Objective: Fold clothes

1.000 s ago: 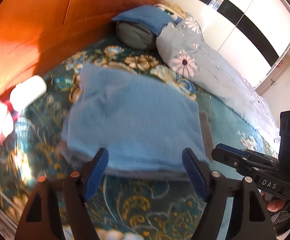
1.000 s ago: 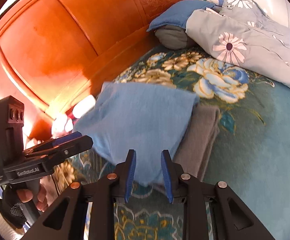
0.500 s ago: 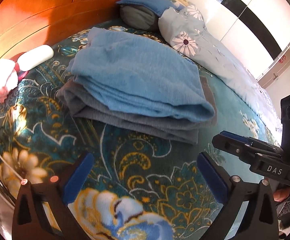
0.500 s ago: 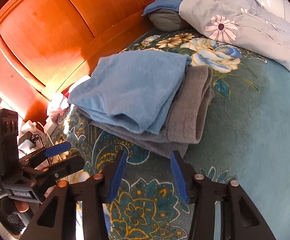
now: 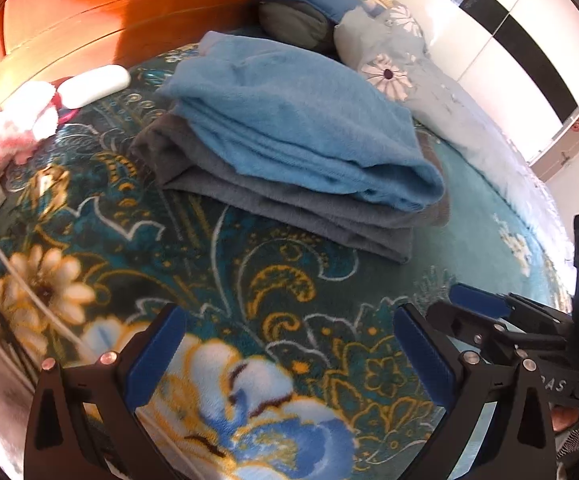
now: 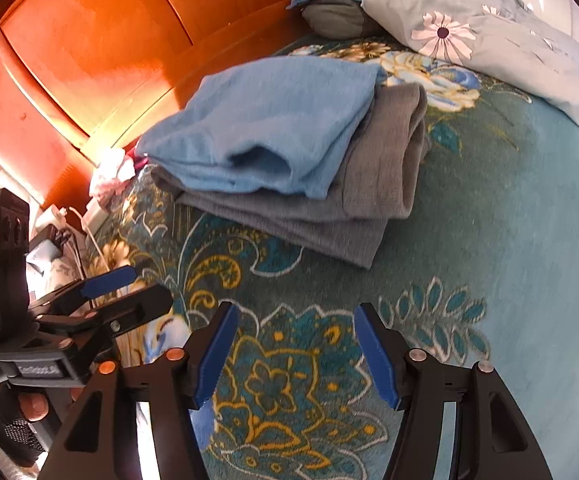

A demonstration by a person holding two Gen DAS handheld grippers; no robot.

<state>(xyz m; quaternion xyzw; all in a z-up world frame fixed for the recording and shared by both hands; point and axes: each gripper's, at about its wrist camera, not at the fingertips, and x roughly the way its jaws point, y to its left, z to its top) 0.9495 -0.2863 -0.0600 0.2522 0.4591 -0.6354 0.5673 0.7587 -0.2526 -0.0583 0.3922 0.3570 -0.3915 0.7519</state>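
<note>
Through the left wrist camera I see my left hand-held gripper (image 5: 289, 344) spread wide and gripping nothing, above the floral bedspread (image 5: 249, 288). The folded blue garment (image 5: 289, 120) lies atop the folded grey garment (image 5: 309, 216) ahead.

Through the right wrist camera, my right hand-held gripper (image 6: 295, 352) is likewise released, short of the stack.

You've got strong daylight w/ blown-out glare at 1–3 o'clock on the wardrobe doors (image 5: 501, 20) in left view. The headboard (image 6: 89, 52) glows hot orange at 10 o'clock, w/ a white hotspot near the pink cloth (image 5: 17, 120). Heavy fisheye bending and black vignette at all edges. Slight blur on the blue garment (image 6: 273, 120); bedspread (image 5: 249, 392) soft at 6 o'clock.
</note>
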